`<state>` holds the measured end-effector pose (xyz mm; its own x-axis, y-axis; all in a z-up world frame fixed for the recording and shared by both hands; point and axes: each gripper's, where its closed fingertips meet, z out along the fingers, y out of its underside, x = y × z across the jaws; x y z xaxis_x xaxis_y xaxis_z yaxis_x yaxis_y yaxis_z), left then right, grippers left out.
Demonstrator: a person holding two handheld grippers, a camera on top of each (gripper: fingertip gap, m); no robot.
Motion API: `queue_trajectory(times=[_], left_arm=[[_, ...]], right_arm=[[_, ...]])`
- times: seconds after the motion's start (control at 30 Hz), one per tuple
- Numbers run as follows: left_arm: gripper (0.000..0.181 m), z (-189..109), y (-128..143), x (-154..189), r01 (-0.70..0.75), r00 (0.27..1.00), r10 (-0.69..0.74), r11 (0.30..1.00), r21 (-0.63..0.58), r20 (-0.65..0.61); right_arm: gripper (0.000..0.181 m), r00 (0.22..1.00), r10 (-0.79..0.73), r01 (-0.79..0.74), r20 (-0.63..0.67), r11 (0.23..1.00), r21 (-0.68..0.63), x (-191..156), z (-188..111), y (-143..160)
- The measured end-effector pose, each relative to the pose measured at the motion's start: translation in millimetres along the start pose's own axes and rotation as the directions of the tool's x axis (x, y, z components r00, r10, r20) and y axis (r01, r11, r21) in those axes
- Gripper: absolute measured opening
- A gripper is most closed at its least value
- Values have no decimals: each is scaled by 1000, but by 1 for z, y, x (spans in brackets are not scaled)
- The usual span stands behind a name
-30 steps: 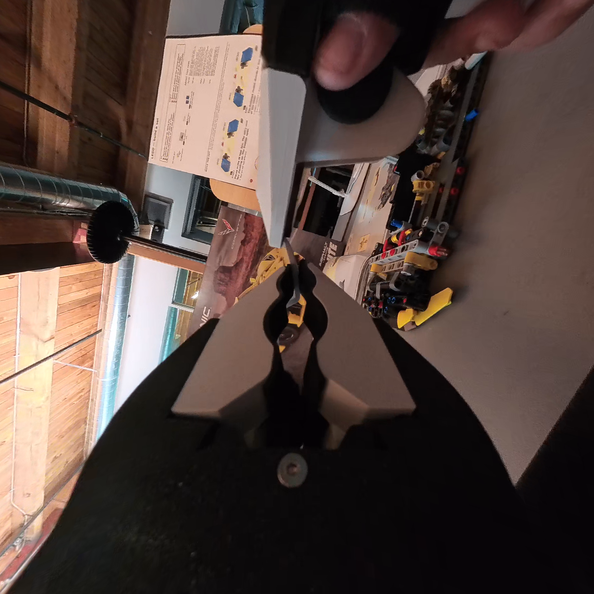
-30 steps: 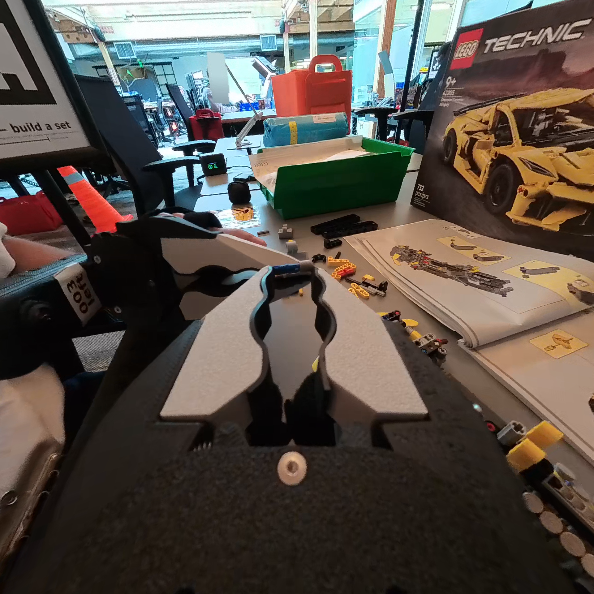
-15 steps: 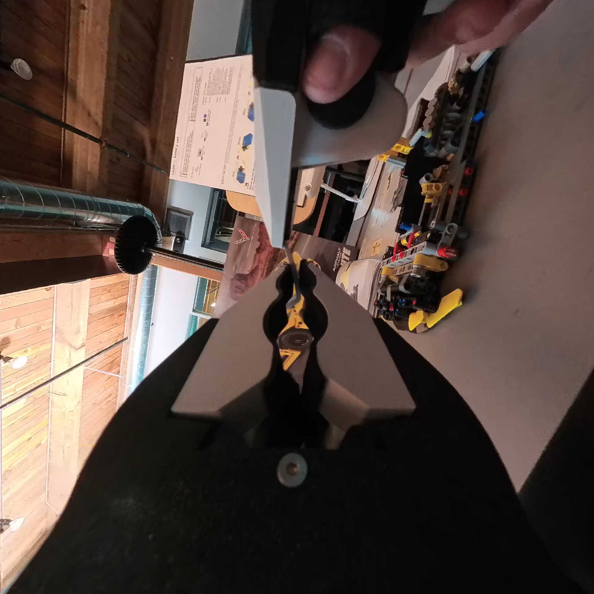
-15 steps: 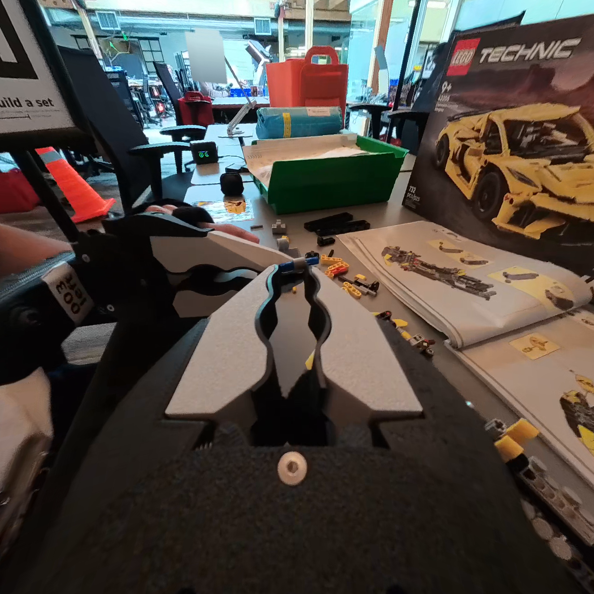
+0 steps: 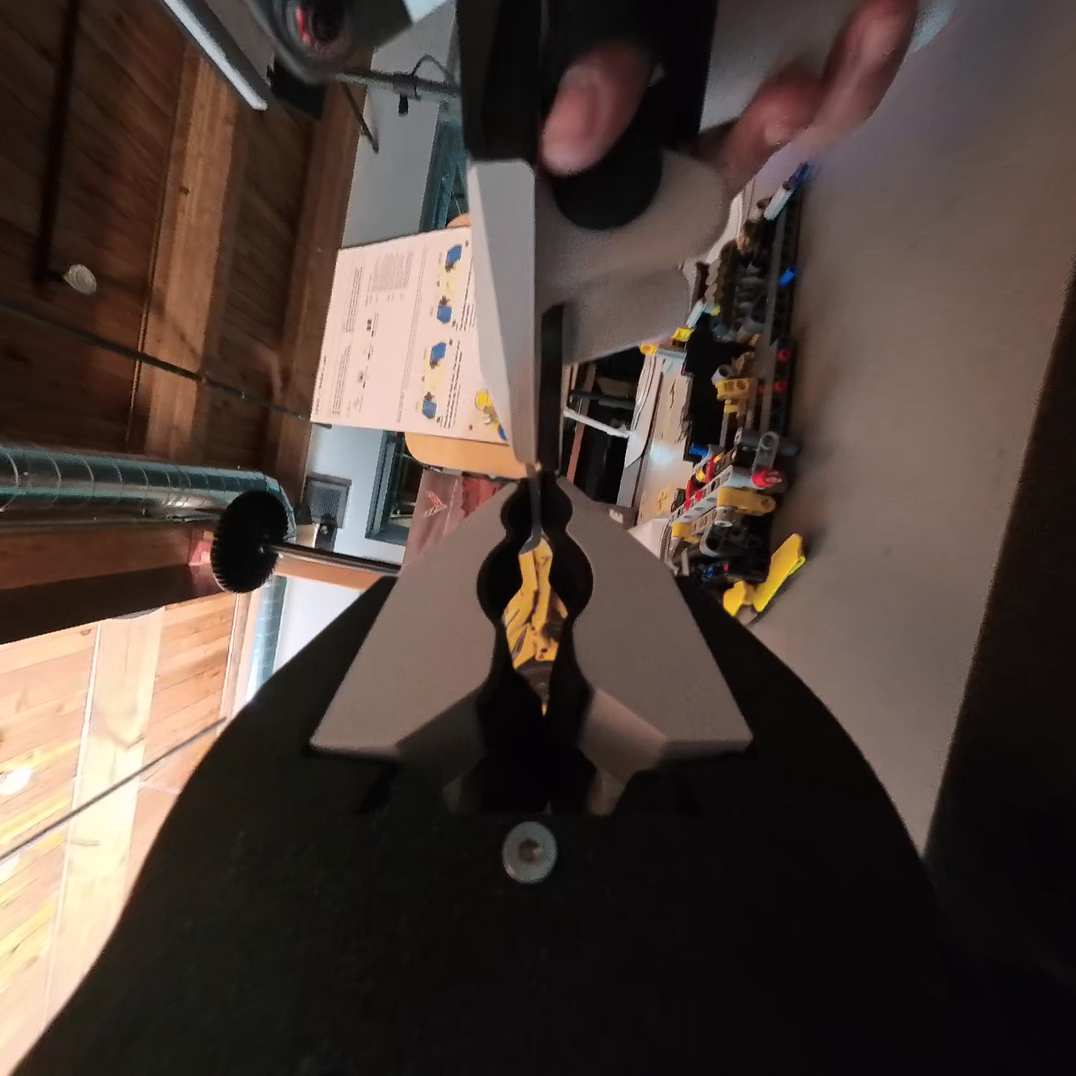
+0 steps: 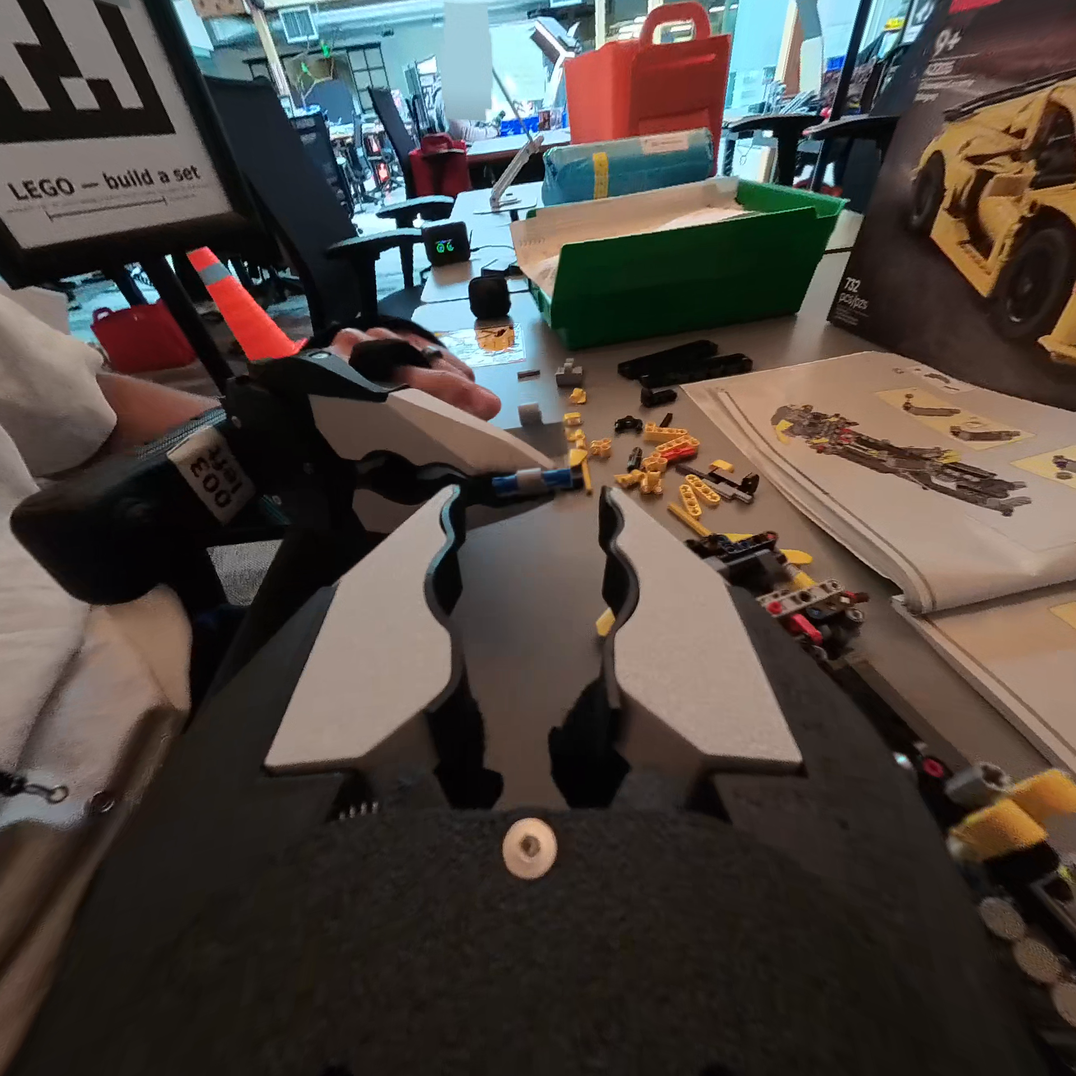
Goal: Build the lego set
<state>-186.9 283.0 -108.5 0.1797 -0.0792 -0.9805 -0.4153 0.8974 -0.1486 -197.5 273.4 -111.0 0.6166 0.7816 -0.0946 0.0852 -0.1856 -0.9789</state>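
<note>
Left hand-held gripper [image 6: 544, 474] pinched tight on a blue and grey pin [image 6: 533, 481], up above the worktop [image 6: 524, 559]. Right hand-held gripper [image 6: 530, 512] spread wide, holding nothing, just beside the pin.

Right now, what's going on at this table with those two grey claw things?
A person is building a Lego car with a hand-held gripper in each hand. The left gripper is shut on a small blue and grey pin, held in the air. The right gripper is open and empty, just beside that pin. Loose yellow and black pieces lie scattered on the table, next to an open instruction booklet and a half-built chassis.
</note>
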Motion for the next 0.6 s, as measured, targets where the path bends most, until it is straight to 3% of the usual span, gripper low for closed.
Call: queue_trajectory(times=[0.17,0.3,0.4,0.5,0.6], left_arm=[[1,-2,-4,-1,0,1000,0,1000,20,8],[1,-2,-3,-3,66,998,-66,998,6,7],[22,-4,0,-11,199,980,-200,980,5,8],[26,-4,13,-19,364,931,-364,931,-20,-2],[20,2,33,-20,583,808,-588,808,-83,-43]], right_arm=[[27,996,-78,77,-40,997,-10,-4,3,-1],[26,992,-99,100,-84,995,7,-2,-1,-5],[25,978,-108,114,-180,993,20,11,-8,-10],[25,942,-99,110,-320,994,19,29,-19,-14],[25,890,-45,46,-454,999,-11,45,-28,-10]])
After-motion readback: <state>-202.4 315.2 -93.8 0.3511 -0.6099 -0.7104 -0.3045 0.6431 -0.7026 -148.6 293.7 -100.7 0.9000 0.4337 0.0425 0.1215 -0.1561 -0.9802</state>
